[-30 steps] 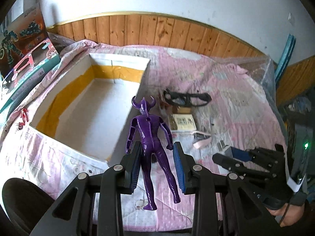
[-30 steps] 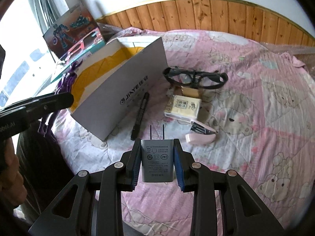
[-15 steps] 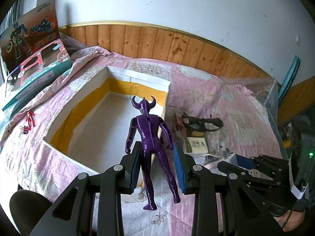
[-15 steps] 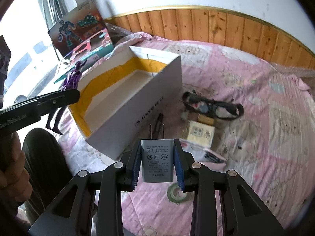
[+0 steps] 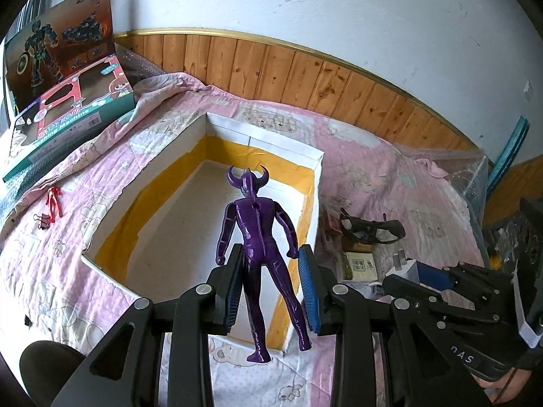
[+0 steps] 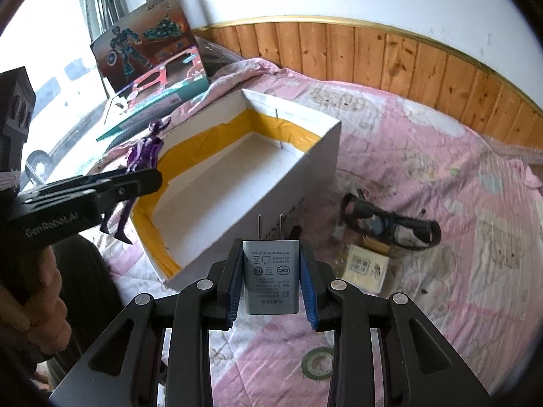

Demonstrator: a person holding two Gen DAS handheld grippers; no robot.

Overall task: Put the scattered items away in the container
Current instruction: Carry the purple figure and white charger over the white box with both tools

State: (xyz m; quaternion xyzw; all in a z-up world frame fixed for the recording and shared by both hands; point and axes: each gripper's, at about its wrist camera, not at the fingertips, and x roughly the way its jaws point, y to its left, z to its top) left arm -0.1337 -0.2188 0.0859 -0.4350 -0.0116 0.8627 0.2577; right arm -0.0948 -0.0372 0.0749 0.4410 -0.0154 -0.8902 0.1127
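A purple horned toy figure [image 5: 259,251] hangs upright in my left gripper [image 5: 271,285], which is shut on its hips, above the near end of the open white box [image 5: 319,183] with yellow tape inside. The same figure [image 6: 142,156] shows from the side in the right wrist view, over the box's left wall [image 6: 190,139]. My right gripper [image 6: 271,278] is shut on a grey plug charger [image 6: 270,278], prongs pointing forward, held above the bed just off the box's near right corner. The right gripper [image 5: 437,281] also appears low right in the left wrist view.
On the pink quilt right of the box lie black goggles [image 6: 390,224], a small beige packet [image 6: 364,268] and a tape roll [image 6: 317,363]. A red toy [image 5: 52,203] and binder clip [image 5: 41,221] lie left. Toy boxes [image 5: 68,78] lean at far left; wood panelling behind.
Both grippers have risen and moved left toward the box. The purple figure now hangs over the box's inside, and the charger has neared the box's near right corner.
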